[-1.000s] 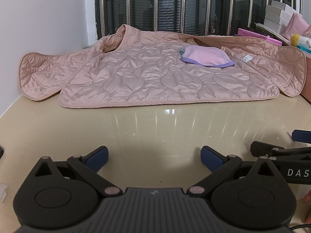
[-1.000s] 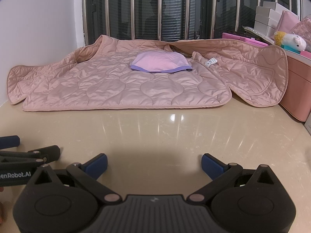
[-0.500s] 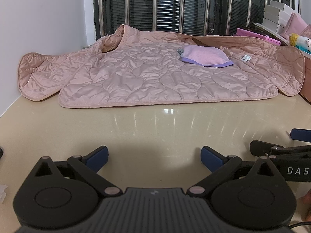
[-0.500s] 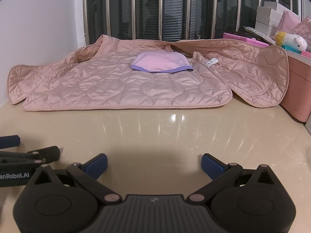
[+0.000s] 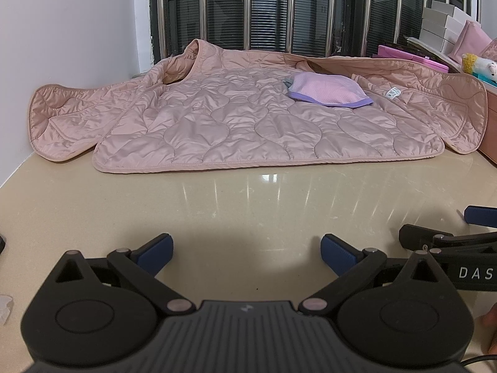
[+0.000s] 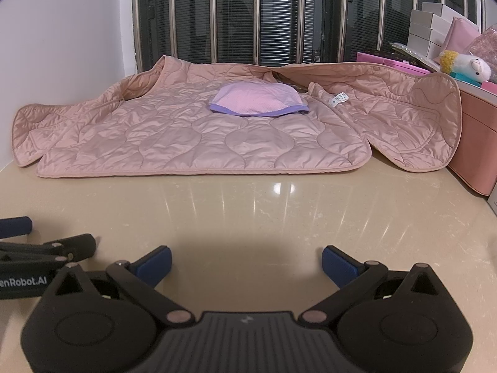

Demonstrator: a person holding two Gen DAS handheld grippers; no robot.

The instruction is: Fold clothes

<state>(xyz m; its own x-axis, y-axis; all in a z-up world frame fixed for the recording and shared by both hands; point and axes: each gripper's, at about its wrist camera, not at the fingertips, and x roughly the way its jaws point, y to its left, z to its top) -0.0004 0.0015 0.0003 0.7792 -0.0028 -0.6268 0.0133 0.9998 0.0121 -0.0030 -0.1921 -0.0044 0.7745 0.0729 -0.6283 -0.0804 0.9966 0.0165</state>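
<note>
I am holding two grippers: my left gripper (image 5: 245, 250) and my right gripper (image 6: 245, 261), each showing two blue-padded fingers. I am looking at one pink quilted jacket (image 5: 248, 124) across the middle of the frame and one small purple-trimmed garment (image 5: 329, 93) lying on it. One plush toy (image 6: 466, 65) is sitting at the upper right, beside a stack of white boxes (image 6: 431, 31) too blurred to count.

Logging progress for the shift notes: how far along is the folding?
Barely started. The pink quilted jacket lies spread open on the table, with a small lilac garment on it. Both the left hand-held gripper and right hand-held gripper are open and empty. All folding remains.
</note>
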